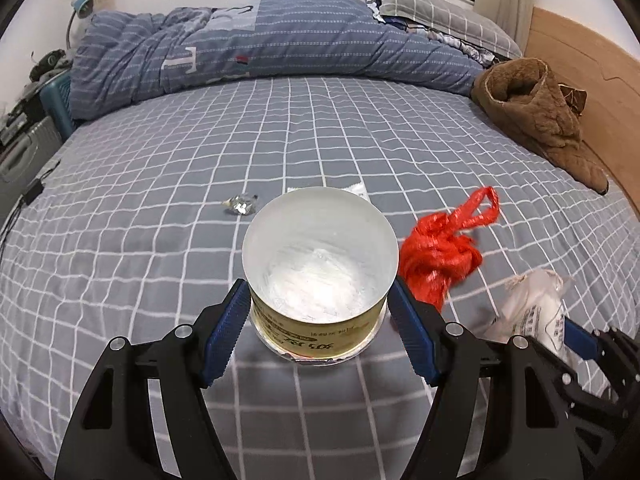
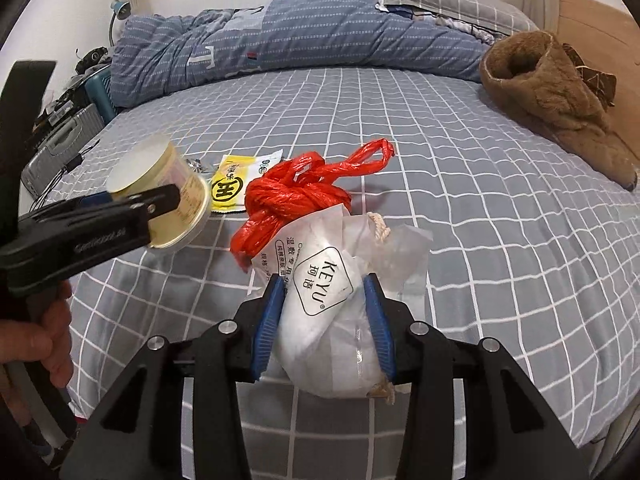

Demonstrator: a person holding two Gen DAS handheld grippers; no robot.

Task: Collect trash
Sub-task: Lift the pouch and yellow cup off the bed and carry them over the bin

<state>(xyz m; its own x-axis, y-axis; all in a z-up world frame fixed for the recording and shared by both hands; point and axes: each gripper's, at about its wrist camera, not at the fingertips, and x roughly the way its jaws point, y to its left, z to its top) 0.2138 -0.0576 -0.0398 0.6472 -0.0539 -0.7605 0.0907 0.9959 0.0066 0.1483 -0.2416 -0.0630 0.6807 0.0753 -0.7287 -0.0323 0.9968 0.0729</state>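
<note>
Trash here handles lightly: the right gripper (image 2: 324, 320) has its fingers closed on a soft, crinkly white packet (image 2: 332, 320) held above the bed (image 2: 480, 240), best pinched mid-body, while the left gripper (image 1: 316, 320) clamps the stiff, slick-walled cup (image 1: 320, 264) low on its sides.

A bed (image 1: 320, 152) under a grey white-checked sheet carries a knotted red plastic bag (image 1: 440, 256), a yellow sachet (image 2: 230, 184), a crumpled foil wrapper (image 1: 240, 205), a rumpled blue quilt (image 1: 260, 44) and a brown fleece garment (image 1: 540, 112)
</note>
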